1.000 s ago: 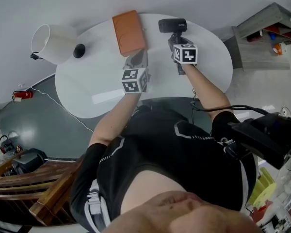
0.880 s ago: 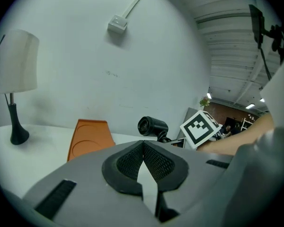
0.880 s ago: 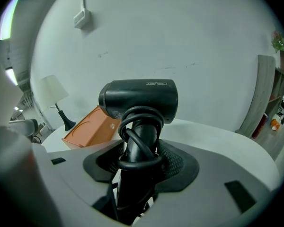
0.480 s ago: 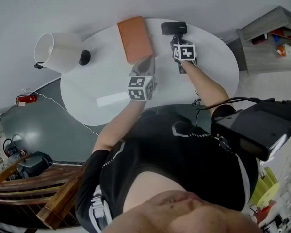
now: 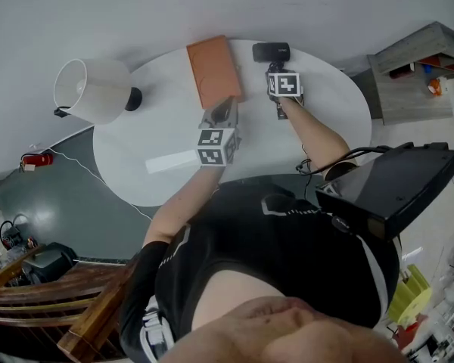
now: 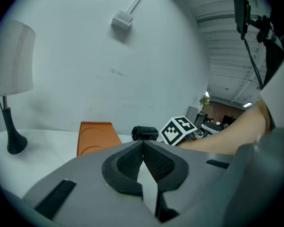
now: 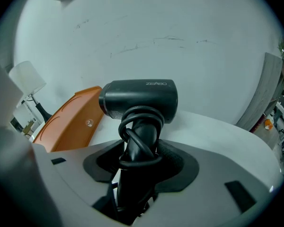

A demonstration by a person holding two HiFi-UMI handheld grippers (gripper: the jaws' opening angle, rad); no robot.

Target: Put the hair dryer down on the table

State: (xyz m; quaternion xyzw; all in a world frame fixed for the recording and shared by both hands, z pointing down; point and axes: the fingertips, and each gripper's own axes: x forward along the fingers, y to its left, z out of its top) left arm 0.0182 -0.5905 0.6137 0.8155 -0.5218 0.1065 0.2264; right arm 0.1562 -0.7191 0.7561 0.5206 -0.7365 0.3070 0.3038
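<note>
A black hair dryer [image 5: 271, 51] with its cord wound round the handle is over the far side of the white oval table [image 5: 325, 104]. My right gripper [image 5: 275, 69] is shut on its handle [image 7: 135, 162], and the barrel [image 7: 142, 100] lies crosswise above the jaws. Whether it touches the tabletop I cannot tell. My left gripper [image 5: 225, 110] hovers over the table's middle, just in front of an orange box [image 5: 214, 70]. Its pads [image 6: 143, 151] meet with nothing between them. The left gripper view shows the dryer [image 6: 144, 133] beyond the jaws, next to the right gripper's marker cube [image 6: 180, 129].
A white-shaded lamp [image 5: 91, 91] on a black stand is at the table's left end. The orange box [image 7: 71, 122] lies flat left of the dryer. A grey shelf unit [image 5: 416, 66] stands to the right of the table. The wall rises close behind the table.
My right gripper has sunk toward the table with the hair dryer and tipped further down. The left gripper has drifted slightly and stays shut.
</note>
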